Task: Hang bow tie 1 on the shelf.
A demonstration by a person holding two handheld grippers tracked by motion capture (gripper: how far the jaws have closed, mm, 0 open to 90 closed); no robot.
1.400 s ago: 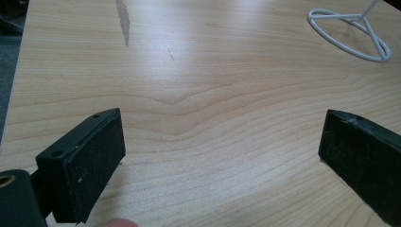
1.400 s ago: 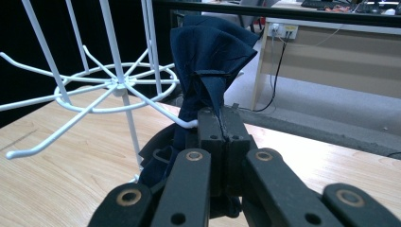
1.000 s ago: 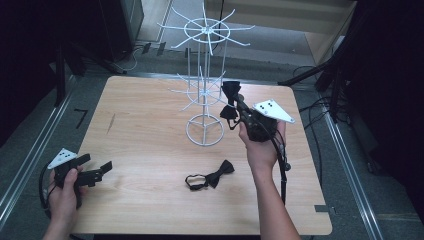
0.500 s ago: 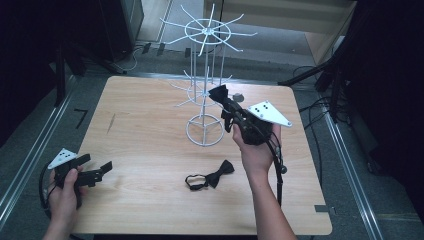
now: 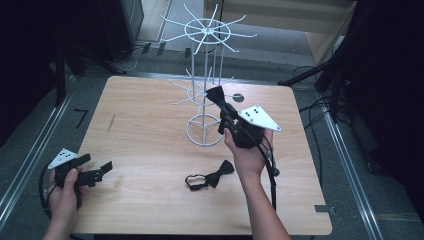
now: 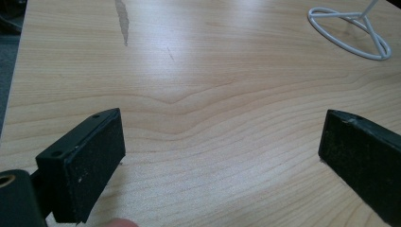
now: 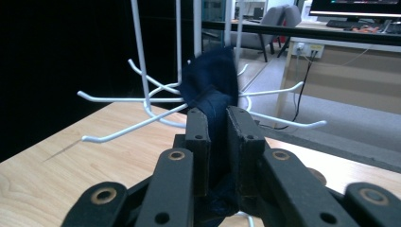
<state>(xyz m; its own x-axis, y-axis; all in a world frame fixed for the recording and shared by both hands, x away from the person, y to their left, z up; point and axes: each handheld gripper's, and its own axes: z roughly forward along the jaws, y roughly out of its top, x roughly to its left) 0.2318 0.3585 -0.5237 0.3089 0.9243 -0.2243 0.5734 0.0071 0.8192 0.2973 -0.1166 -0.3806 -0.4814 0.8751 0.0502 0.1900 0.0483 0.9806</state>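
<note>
A white wire display rack (image 5: pixel 206 80) stands at the table's far middle, with hooks spreading from its pole. My right gripper (image 5: pixel 220 100) is shut on a dark bow tie (image 5: pixel 215 93) and holds it up beside the rack's lower ring of hooks. In the right gripper view the dark bow tie (image 7: pixel 211 90) sticks up between the jaws, right in front of the white hooks (image 7: pixel 137 100). A second black bow tie (image 5: pixel 210 177) lies flat on the table near the front. My left gripper (image 5: pixel 102 167) rests open at the table's front left, its pads (image 6: pixel 94 156) wide apart over bare wood.
The light wooden table (image 5: pixel 150 140) has a dark scratch (image 5: pixel 110 123) at its left. The rack's round base (image 6: pixel 350 33) shows far off in the left gripper view. Cables (image 5: pixel 310 115) and dark stands crowd the floor at the right.
My right gripper has carried the bow tie left and up toward the rack's lower hooks. The left gripper has stayed put.
</note>
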